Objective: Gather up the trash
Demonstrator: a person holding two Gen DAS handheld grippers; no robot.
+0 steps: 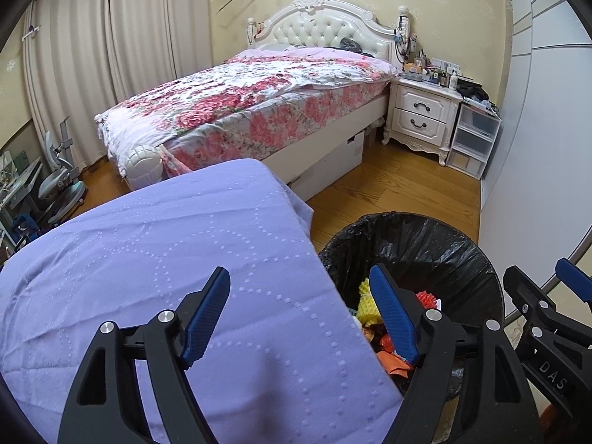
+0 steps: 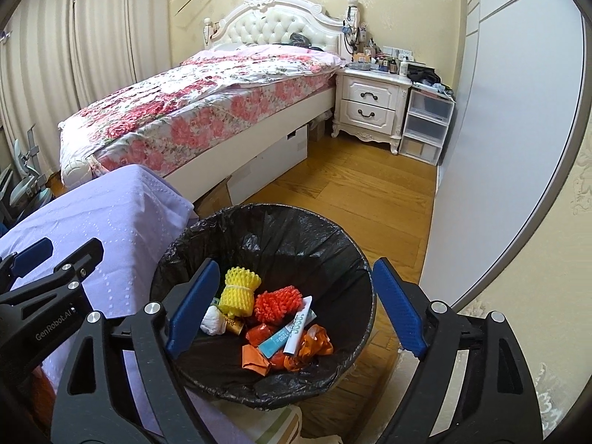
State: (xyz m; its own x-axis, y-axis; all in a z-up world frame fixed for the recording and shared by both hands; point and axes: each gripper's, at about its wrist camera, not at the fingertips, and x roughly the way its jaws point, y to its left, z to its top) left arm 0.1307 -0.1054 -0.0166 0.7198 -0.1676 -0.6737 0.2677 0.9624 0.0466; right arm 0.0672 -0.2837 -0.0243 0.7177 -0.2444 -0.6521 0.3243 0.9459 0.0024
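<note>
A round bin with a black liner (image 2: 325, 259) stands on the wood floor beside a lilac-covered surface (image 1: 148, 251). Inside lie a yellow foam net (image 2: 238, 290), a red foam net (image 2: 275, 301), a white wad (image 2: 212, 323), a white and blue tube (image 2: 296, 327) and orange wrappers (image 2: 314, 344). My right gripper (image 2: 292, 270) hovers over the bin, open, nothing between its blue pads. My left gripper (image 1: 299, 281) is open too, straddling the lilac cover's edge and the bin rim (image 1: 414, 222), holding nothing. Each gripper shows at the edge of the other's view.
A bed with a floral quilt (image 2: 207, 103) fills the back. A white nightstand (image 2: 370, 107) and clear plastic drawers (image 2: 425, 125) stand at the far right by a pale wardrobe door (image 2: 518, 148). Wood floor (image 2: 351, 192) runs between bed and bin. Curtains hang at left.
</note>
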